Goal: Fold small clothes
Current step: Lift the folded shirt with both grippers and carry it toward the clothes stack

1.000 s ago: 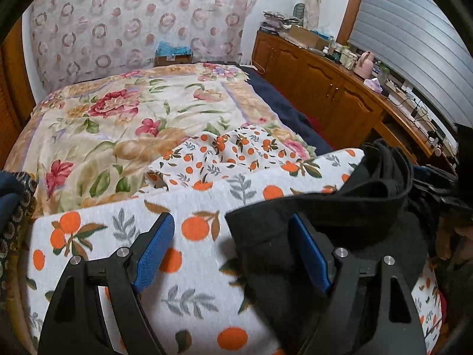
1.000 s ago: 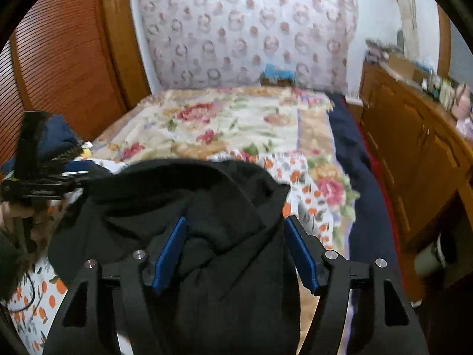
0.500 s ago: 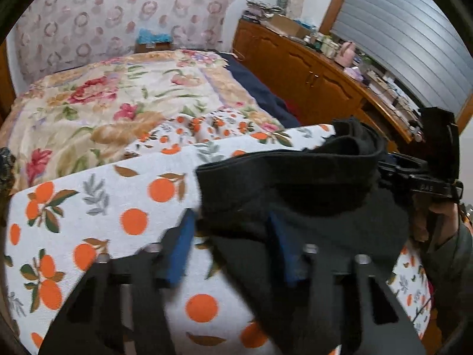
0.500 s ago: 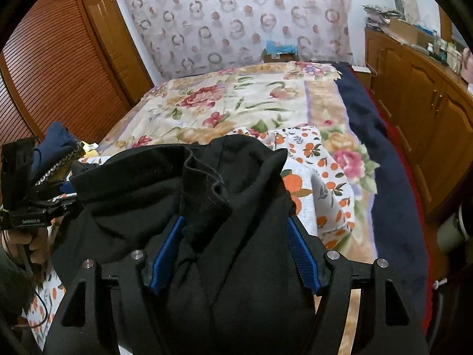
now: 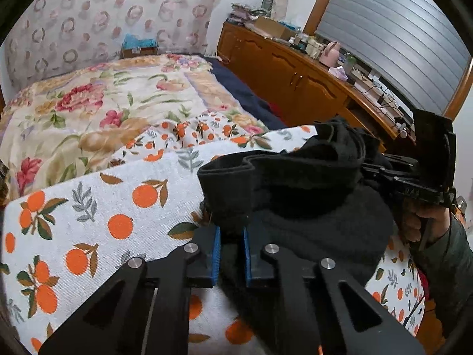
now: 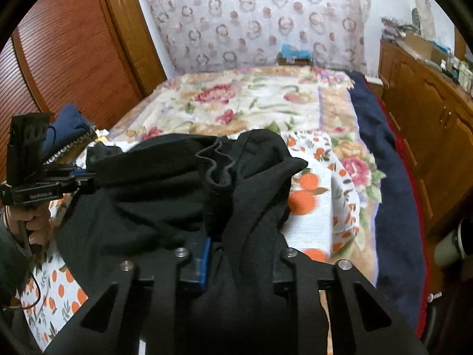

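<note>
A black garment (image 5: 310, 183) lies bunched on a white cloth with orange fruit print (image 5: 97, 207) on the bed. My left gripper (image 5: 232, 251) is shut on the garment's near left edge, with the blue pads pinching the fabric. My right gripper (image 6: 233, 254) is shut on the garment's other side (image 6: 189, 183); black cloth covers its right finger. The right gripper shows in the left wrist view (image 5: 414, 183), held by a hand. The left gripper shows in the right wrist view (image 6: 41, 189). The garment hangs stretched between both.
A floral blanket (image 5: 103, 103) covers the bed beyond the orange-print cloth. A wooden cabinet (image 5: 295, 80) with clutter runs along the right. Folded blue clothes (image 6: 65, 130) sit at the bed's left side by a wooden wardrobe (image 6: 68, 53).
Both grippers were open around the black garment one second ago and have closed on it. The garment is now lifted and spread between them.
</note>
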A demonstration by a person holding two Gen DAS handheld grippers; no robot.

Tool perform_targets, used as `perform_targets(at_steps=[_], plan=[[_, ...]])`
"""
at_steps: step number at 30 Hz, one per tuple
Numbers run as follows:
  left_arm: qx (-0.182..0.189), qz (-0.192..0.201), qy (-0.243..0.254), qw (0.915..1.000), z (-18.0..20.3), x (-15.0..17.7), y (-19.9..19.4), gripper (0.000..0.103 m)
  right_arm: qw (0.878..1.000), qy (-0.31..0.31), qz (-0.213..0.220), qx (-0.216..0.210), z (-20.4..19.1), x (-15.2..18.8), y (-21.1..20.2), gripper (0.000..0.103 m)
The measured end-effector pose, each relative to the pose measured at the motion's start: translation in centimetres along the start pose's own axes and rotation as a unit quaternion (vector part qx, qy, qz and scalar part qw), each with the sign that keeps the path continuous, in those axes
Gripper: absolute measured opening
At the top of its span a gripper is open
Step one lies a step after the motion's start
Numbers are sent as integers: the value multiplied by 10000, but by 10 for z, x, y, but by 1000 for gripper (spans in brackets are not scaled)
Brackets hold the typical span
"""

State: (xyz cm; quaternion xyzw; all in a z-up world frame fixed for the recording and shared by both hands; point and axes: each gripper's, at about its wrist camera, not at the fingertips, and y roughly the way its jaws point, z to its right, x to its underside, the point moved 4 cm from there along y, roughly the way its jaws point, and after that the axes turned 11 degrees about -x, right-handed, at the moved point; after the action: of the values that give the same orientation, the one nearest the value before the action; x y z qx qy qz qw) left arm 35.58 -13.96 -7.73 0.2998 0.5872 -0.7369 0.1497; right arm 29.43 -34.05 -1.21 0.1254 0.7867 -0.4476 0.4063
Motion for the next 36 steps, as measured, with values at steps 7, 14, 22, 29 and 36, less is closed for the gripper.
perform_targets(at_steps=[7,14,22,29,36], plan=[[131,429,44,9990,10,-8,-40,12,9985,-233,470,151,-19,-5,-26,23],[134,783,150,9967,14,-9,-78,12,9964,-418,706,225,-37,-2,-39,23],[-74,1191,56,9928,-7,-1,-122,11,9928,-759,918,120,-63,-4,-38,23],[-267,1582,-118,9870,-40,12,-173,11,9880,-1097,1084,-94,-94,-14,-34,23],[-689,1973,-390,9771,-87,27,-232,11,9783,-1596,1227,-485,-136,-43,-18,23]])
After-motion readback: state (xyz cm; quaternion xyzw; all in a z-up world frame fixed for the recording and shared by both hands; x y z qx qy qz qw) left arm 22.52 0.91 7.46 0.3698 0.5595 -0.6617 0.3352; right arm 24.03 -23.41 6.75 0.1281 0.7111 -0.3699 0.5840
